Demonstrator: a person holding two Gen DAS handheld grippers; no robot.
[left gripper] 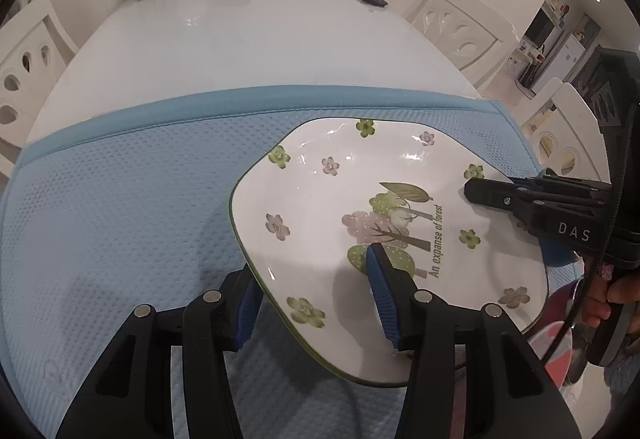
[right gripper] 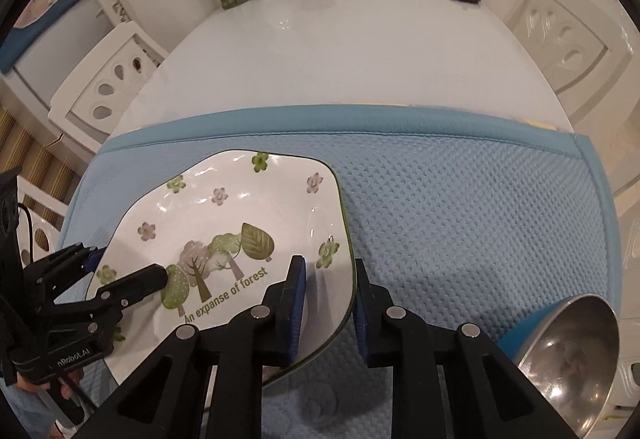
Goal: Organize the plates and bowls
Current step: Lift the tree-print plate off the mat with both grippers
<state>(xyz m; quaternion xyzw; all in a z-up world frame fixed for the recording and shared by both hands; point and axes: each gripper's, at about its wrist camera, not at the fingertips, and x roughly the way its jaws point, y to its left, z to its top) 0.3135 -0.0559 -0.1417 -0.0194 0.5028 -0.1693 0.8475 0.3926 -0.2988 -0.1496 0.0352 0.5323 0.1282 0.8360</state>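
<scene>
Currently both grippers straddle opposite edges of one plate (left gripper: 360, 223). The right gripper (right gripper: 330, 303) has its jaws clamped on the plate's right rim, one pad above the face and one beneath. The left gripper (left gripper: 312, 303) has one finger over the printed centre and one outside the left rim; its jaws stand apart, and whether the pads press the rim cannot be told. A grip on two opposite edges probably keeps the wide, shallow plate level while it is carried.

The plate sits over the blue mat (left gripper: 120, 219), which covers the near part of the white table (left gripper: 240, 39) and likely cushions crockery.

Count: one plate, one steel bowl (right gripper: 576, 359) at the mat's right edge, two grippers.
</scene>
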